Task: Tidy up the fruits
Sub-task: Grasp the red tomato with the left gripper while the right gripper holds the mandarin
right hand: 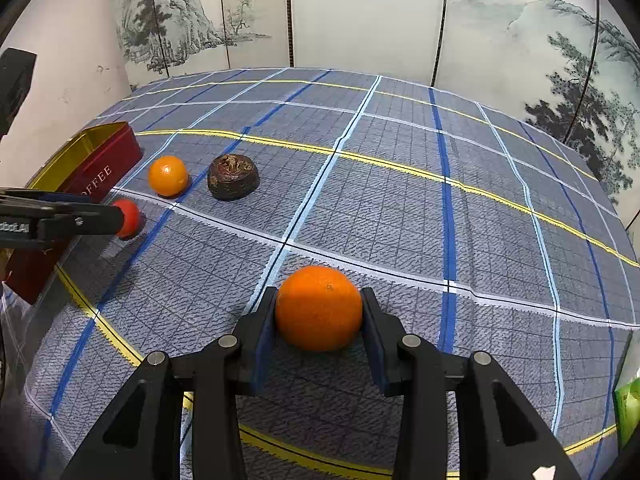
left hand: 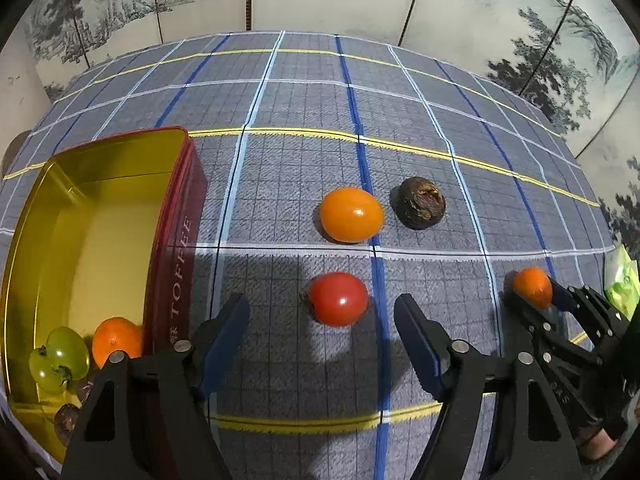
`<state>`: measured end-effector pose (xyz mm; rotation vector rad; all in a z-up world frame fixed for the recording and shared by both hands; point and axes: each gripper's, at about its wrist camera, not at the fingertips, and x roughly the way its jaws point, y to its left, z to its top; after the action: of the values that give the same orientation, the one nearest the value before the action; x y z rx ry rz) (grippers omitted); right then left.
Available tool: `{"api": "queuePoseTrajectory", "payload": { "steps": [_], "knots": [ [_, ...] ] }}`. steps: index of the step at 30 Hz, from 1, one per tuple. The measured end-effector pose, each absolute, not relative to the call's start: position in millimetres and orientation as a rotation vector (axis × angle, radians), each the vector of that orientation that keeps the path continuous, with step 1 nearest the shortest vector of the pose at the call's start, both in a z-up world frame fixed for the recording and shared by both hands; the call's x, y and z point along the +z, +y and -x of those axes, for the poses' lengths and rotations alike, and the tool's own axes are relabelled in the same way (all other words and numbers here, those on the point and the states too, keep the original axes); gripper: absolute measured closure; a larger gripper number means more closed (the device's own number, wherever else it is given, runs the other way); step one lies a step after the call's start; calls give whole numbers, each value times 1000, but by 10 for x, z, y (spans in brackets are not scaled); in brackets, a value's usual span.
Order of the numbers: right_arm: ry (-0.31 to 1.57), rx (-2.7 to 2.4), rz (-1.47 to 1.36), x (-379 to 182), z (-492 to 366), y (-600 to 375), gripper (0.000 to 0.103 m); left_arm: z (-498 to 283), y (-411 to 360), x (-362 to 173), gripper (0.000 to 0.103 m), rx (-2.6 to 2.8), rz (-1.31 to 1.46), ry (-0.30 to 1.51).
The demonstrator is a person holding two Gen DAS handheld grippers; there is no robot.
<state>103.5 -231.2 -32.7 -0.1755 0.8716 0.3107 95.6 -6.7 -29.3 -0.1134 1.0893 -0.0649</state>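
- So far, part of the sorting looks done: the red toffee tin (left hand: 176,248) at the left of the surface (left hand: 420,92) already holds two green fruits (left hand: 60,358), a small orange one (left hand: 116,340) and at least one dark brown fruit (left hand: 66,420) in its near corner.
- Four fruits are outside the tin on the checked cloth: a red tomato-like fruit (left hand: 339,299), a glossy orange fruit (left hand: 351,214), a dark wrinkled fruit (left hand: 418,202) just beside it, and a mandarin (right hand: 319,308) further to the right.
- The left gripper (left hand: 322,320) has its fingers spread wide on either side of the red fruit, not touching it as far as I can see; my judgement is that this one is next for that hand.
- The right gripper (right hand: 319,316) has its blue pads (right hand: 265,332) against both sides of the mandarin, which seems to sit on or just above the cloth; whether it is lifted I cannot tell.
- Roughly half the job appears finished. What is left, I judge, is carrying these four to the tin, which has plenty of bare gold floor.
- A green packet (left hand: 622,280) at the far right edge seems no part of the task.
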Motion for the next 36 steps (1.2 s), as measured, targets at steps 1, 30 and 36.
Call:
{"api": "queuePoseTrajectory", "payload": {
  "steps": [1,30,36],
  "knots": [
    [873,313,172,-328,-1037,-2321,66,-967,-72,-297,32,-63,112,1087],
    [877,316,171,-338,-1040,-2309,65,-904,-106,-109,67,-105,98,1085],
    [877,317,171,-337,-1040,-2307,65,-793,44,130,67,-87,118,1038]
  ]
}}
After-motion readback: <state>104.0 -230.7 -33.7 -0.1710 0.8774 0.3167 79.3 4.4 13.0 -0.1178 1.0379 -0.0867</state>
